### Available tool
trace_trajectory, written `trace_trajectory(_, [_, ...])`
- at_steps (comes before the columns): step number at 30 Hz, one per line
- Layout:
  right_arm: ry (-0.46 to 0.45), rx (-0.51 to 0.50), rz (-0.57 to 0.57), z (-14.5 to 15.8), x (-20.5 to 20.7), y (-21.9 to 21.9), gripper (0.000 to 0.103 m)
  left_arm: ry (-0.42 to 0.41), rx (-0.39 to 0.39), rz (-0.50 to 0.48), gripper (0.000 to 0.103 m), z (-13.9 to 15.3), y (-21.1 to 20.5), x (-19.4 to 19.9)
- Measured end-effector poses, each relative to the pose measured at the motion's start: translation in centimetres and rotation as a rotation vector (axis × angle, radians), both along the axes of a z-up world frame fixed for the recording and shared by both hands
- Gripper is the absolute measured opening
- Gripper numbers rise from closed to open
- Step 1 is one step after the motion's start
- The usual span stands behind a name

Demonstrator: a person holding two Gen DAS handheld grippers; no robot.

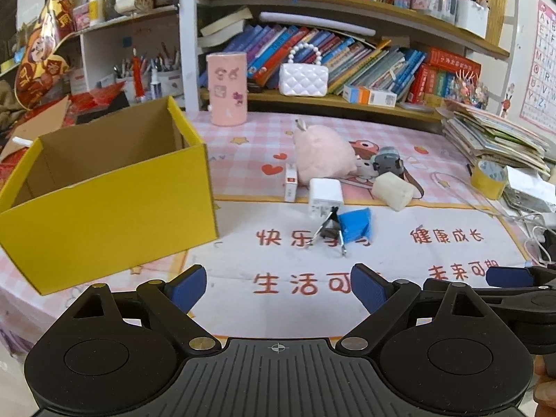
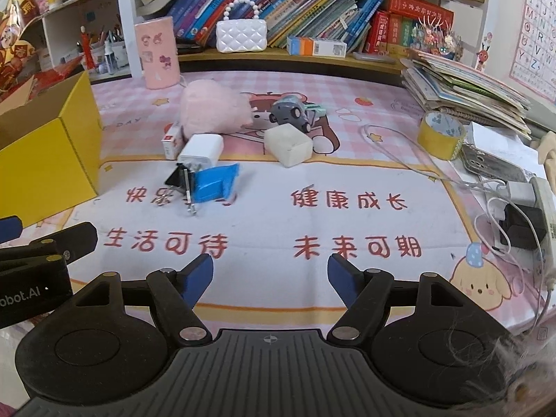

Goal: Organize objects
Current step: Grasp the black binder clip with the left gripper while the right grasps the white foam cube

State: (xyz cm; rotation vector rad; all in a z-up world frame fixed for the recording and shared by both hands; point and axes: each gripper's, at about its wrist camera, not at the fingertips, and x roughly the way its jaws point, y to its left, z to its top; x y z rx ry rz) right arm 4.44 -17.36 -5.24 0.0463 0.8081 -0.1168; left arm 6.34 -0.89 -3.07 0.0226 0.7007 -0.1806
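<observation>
The left gripper [image 1: 278, 286] hung over the printed mat [image 1: 312, 312] with jaws spread and empty; the right gripper [image 2: 271, 274] likewise; the yellow box [image 1: 104, 191] stood open at the left; a white charger [image 1: 325, 196], binder clip [image 1: 330, 231] and pink plush toy [image 1: 323, 154] lay just beside it.

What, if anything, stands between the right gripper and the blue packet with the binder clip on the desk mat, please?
Nothing visible does. Only bare printed mat lies between the open right gripper and the blue packet; the white charger block sits just behind it.
</observation>
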Motion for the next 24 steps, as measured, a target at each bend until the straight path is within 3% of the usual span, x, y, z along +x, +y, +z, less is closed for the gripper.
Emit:
trace_trajectory(11, [0.027,0.026,0.000,-0.5,2.8,-3.4,0.073,0.027,0.011,0.003,0.092,-0.8,-3.4,2.7])
trace_trajectory(24, [-0.004,0.067,0.041,-0.1,6.0,-5.3,0.073,0.030,0.010,0.041,0.092,-0.3,-4.8,5.4])
